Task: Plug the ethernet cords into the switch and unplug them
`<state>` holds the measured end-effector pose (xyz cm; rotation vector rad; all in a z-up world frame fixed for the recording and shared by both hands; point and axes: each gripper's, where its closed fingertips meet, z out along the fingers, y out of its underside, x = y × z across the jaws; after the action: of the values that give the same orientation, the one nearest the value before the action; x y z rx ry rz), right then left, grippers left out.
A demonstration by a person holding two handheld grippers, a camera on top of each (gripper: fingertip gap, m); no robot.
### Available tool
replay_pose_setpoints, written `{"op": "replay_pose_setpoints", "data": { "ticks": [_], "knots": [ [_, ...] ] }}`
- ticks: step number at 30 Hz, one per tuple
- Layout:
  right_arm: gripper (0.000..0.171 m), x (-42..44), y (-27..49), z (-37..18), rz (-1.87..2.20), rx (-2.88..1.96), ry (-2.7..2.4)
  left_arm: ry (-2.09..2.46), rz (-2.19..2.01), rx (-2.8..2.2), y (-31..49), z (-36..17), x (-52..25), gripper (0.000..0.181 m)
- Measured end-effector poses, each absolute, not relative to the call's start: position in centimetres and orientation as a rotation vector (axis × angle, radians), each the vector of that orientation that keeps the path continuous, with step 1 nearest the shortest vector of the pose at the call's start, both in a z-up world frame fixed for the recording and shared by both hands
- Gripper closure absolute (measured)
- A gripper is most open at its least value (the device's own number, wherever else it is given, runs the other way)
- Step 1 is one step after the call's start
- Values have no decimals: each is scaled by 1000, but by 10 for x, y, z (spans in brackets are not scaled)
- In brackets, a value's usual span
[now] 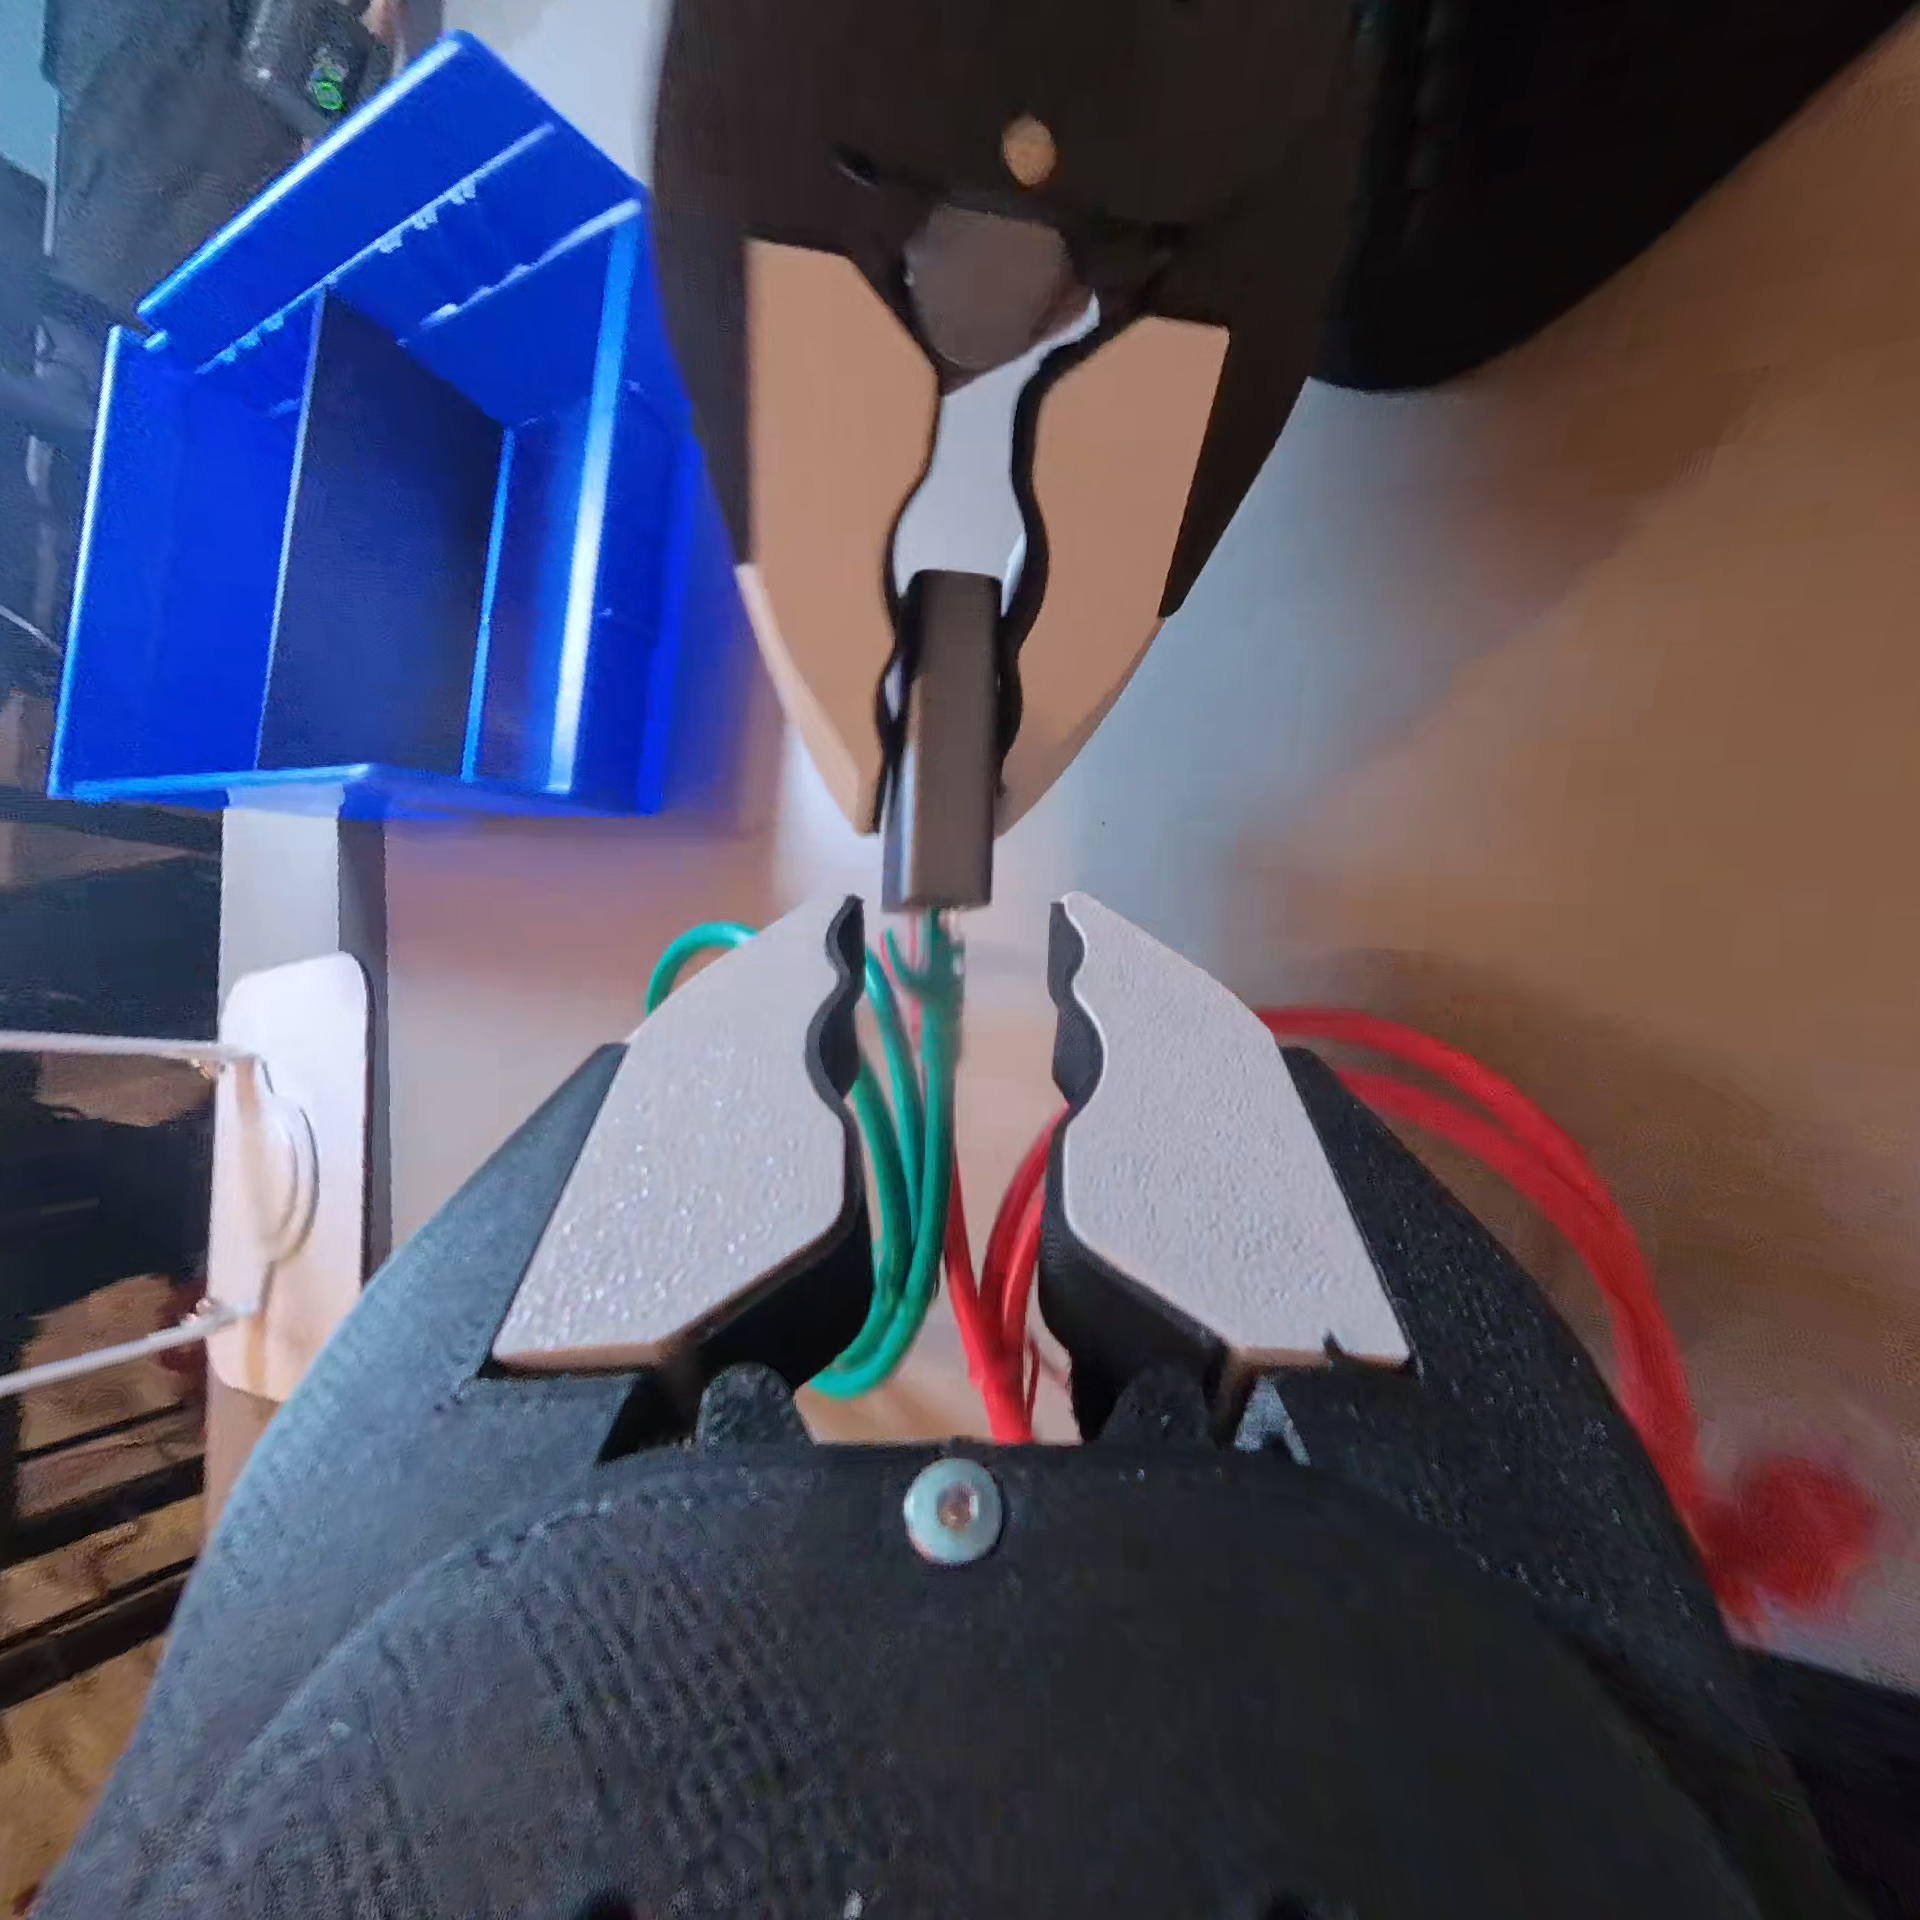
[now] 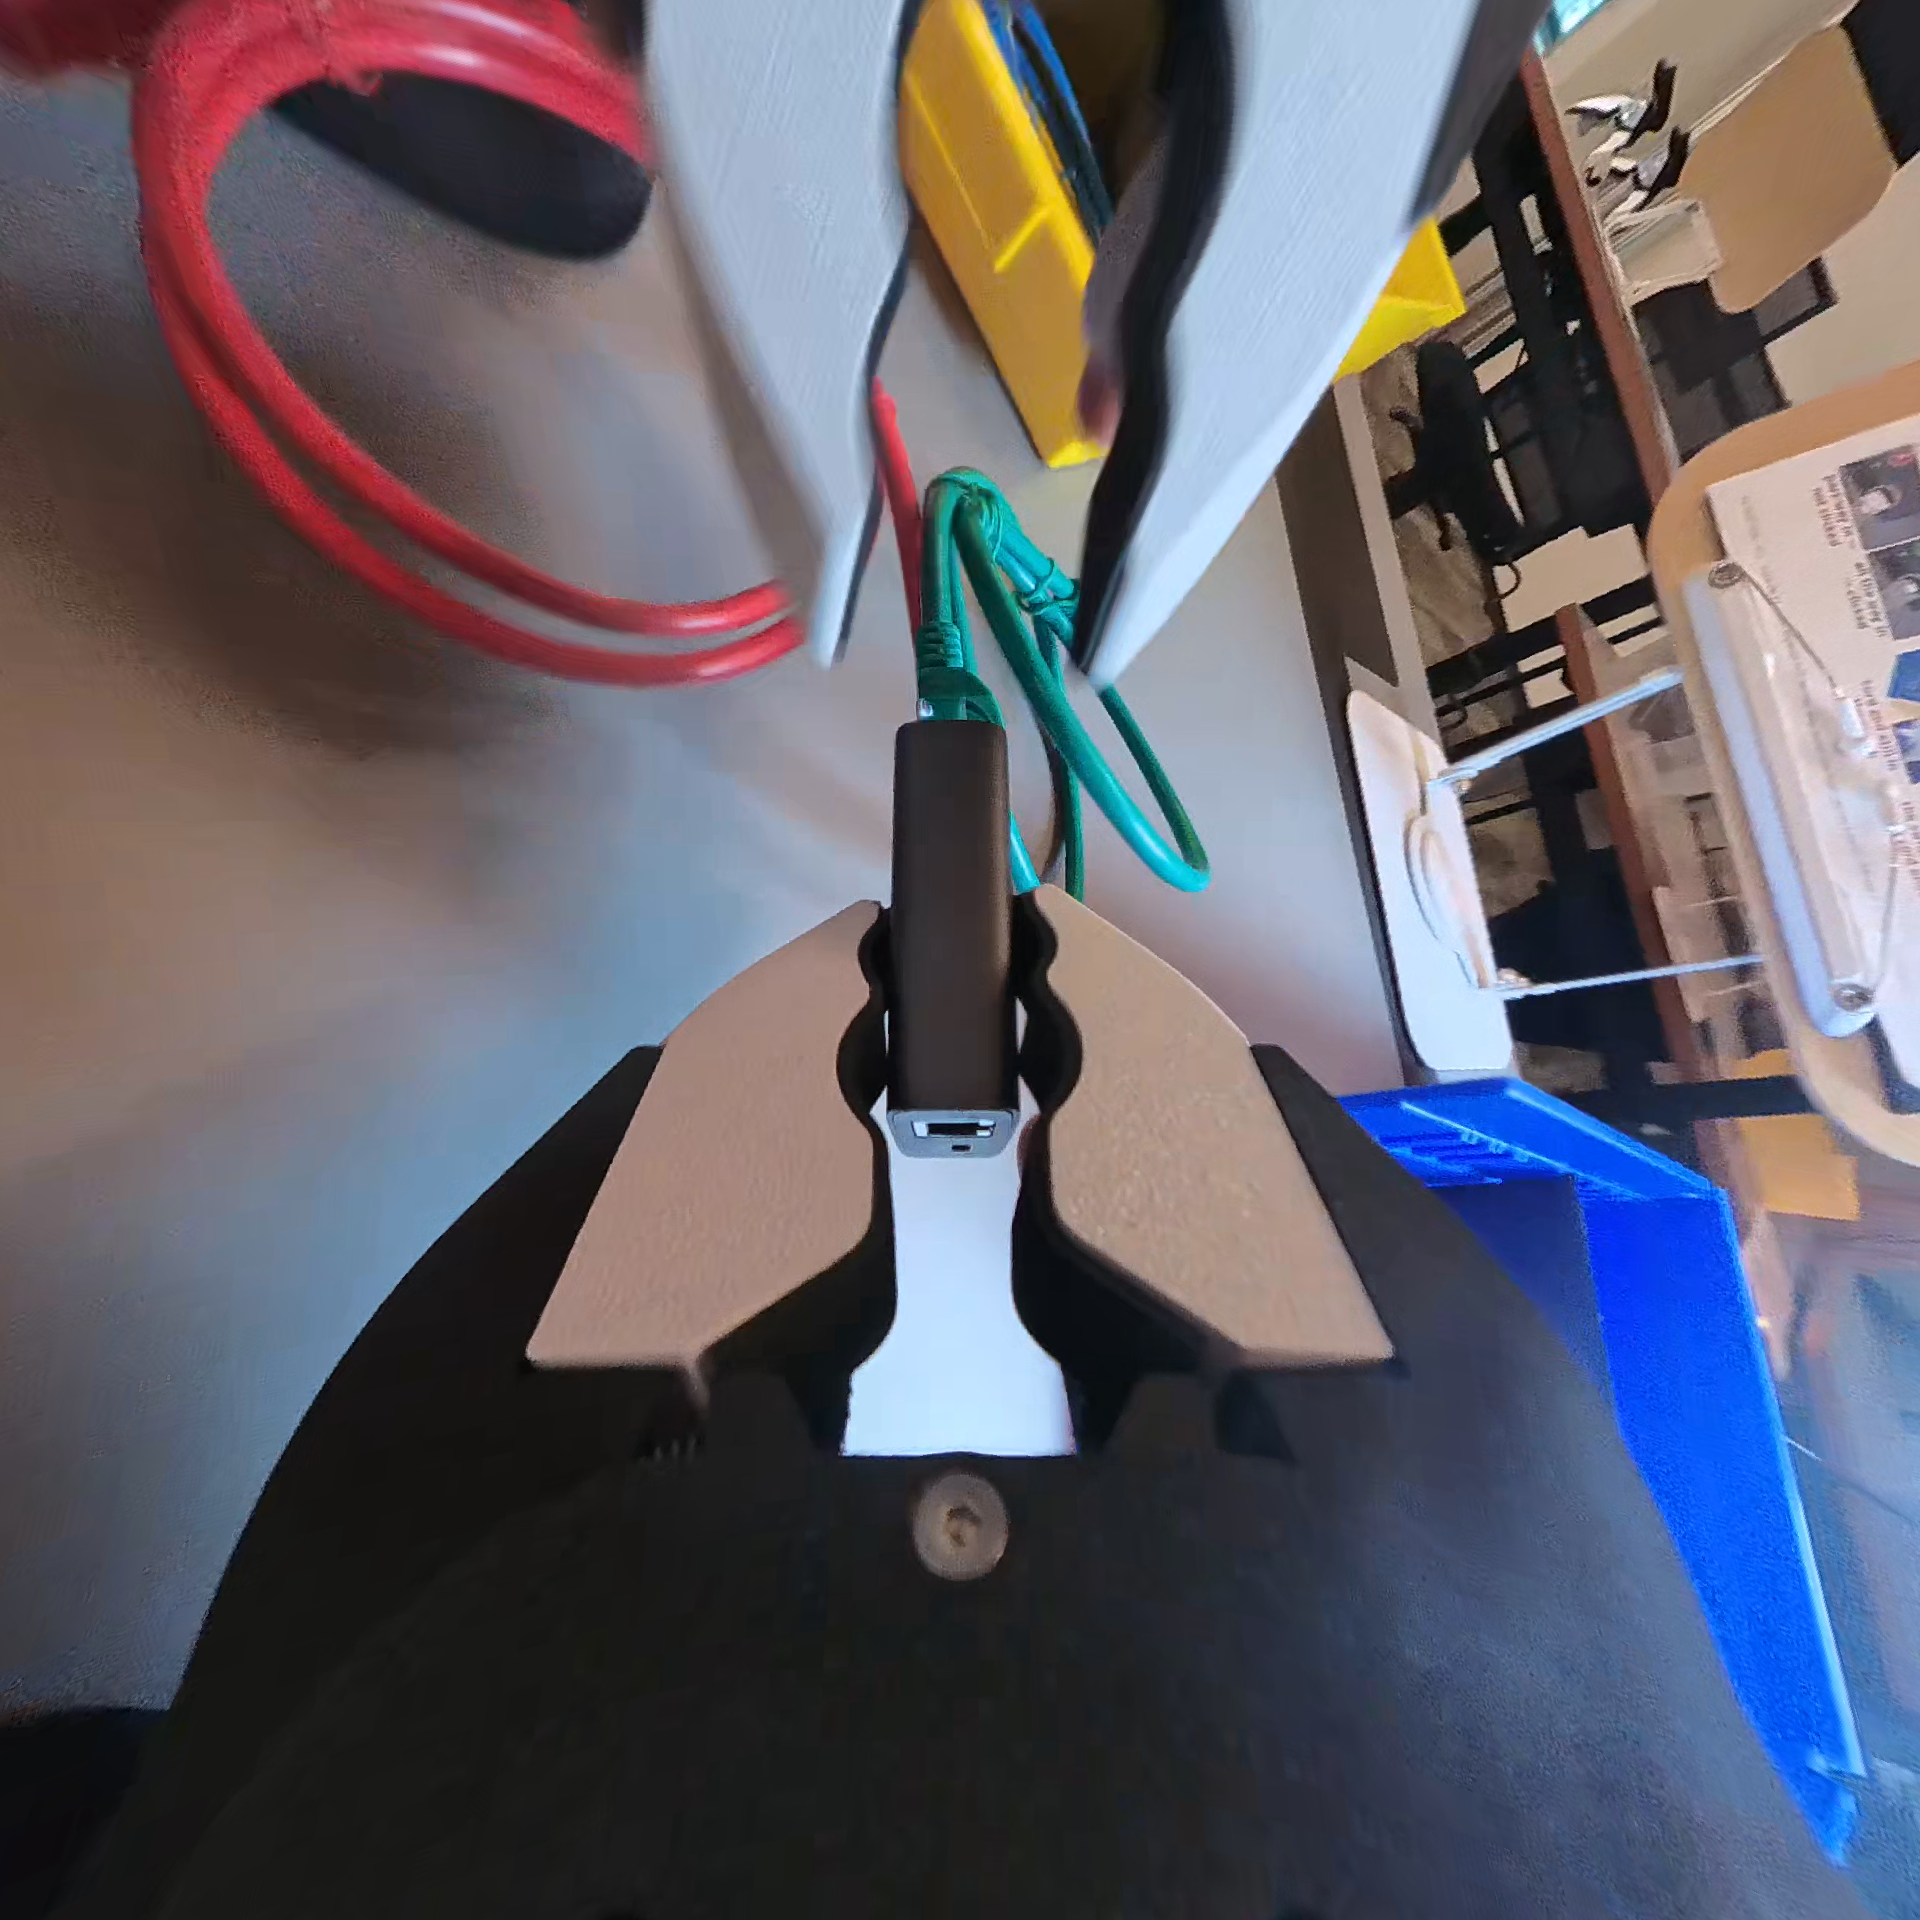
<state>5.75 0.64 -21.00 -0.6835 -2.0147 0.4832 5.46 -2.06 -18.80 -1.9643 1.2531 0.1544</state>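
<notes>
Right tongs [image 2: 951, 925] pinch the dark switch [image 2: 951, 914] steady, its port end facing the spread left tongs [image 1: 956, 914], which straddle green cord [image 1: 904, 1143] and red cord [image 1: 1455, 1091].

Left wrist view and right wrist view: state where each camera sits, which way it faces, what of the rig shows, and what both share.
Left wrist view: on the left gripper, looking along its open grey jaws at the switch, green cord and red cord; the right gripper faces it.
Right wrist view: on the right gripper, tan jaws shut on the switch, facing the left gripper.
Shared: switch, both cords, blue bin, both grippers.
</notes>
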Motion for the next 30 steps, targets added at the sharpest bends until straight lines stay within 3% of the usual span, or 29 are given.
{"op": "replay_pose_setpoints", "data": {
  "ticks": [5,10,14,20,21,22,23,24,30],
  "knots": [
    [149,63,-9,-189,672,-750,-1967,1331,226,-1821,-7,-187,65,161],
    [143,80,-6,-126,1091,-720,-1714,1096,-198,-1565,-16,-129,70,161],
    [122,85,21,-114,1074,-753,-1613,954,-597,-1294,-38,-93,69,161],
    [99,76,10,-150,1012,-751,-1794,892,-929,-1101,-60,-71,71,161],
    [100,71,6,-154,989,-742,-1805,906,-974,-1086,-64,-71,74,161],
    [114,69,2,-154,979,-713,-1807,921,-1006,-1085,-67,-73,76,162],
    [150,69,-2,-151,992,-676,-1792,930,-999,-1101,-67,-76,76,161],
    [168,70,-4,-145,1009,-645,-1775,932,-965,-1132,-63,-79,74,161],
    [170,84,26,-137,836,-753,-1835,875,-693,-1360,-41,-95,30,156]
  ]
}}
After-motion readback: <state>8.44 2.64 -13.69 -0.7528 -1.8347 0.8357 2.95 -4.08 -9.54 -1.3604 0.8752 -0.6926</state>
